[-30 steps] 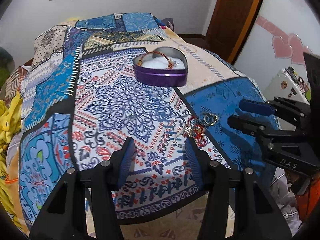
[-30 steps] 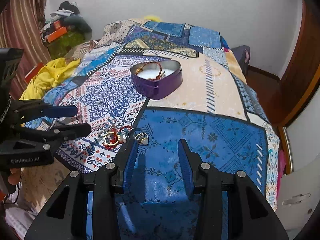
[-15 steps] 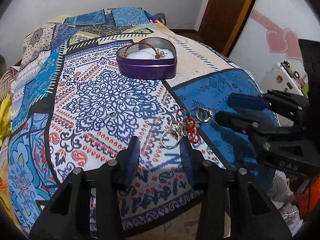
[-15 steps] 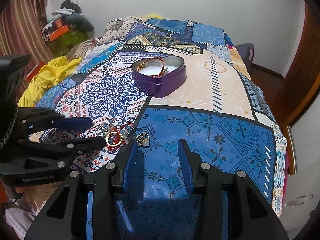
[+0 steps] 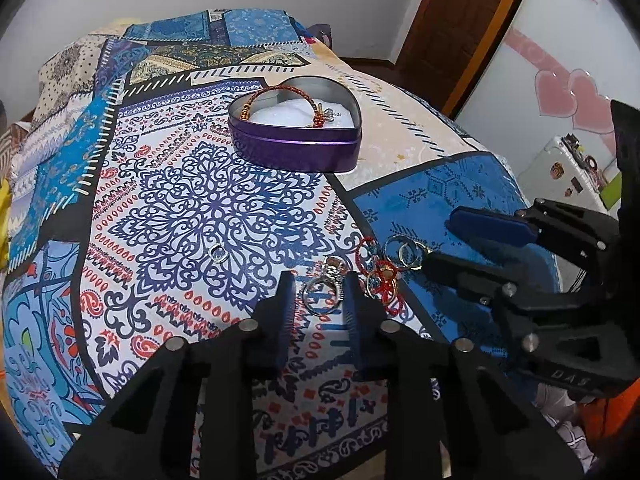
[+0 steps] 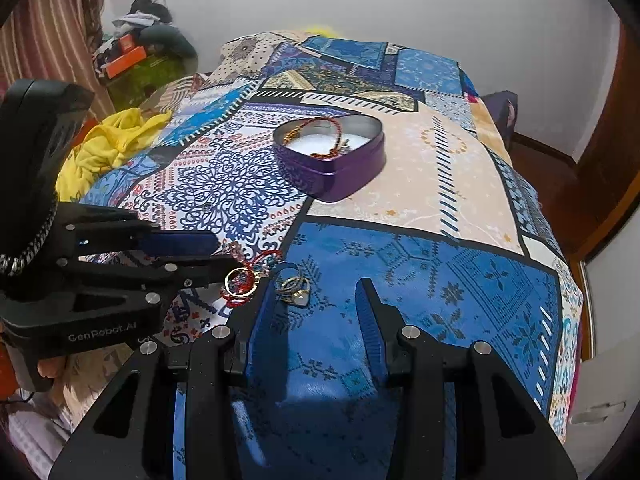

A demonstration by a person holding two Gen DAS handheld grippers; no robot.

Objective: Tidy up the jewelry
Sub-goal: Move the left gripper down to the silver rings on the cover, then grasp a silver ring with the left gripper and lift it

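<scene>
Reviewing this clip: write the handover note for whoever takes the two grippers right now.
Left gripper: jaws have just been closing around the silver ring; contact unclear.
Right gripper: open, empty, beside the gold rings.
Heart tin: already holds a red braided bracelet.
Left on the bedspread: red and gold hoops, one lone ring, plus the rings above.

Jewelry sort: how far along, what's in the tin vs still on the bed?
Done: a red braided bracelet lies in the purple heart tin.
In hand: the left hand-held gripper has just been closing around a silver ring; pad contact is unclear.
Left: the red and gold rings cluster, a small ring alone on the bedspread. The right hand-held gripper is open, empty.
</scene>
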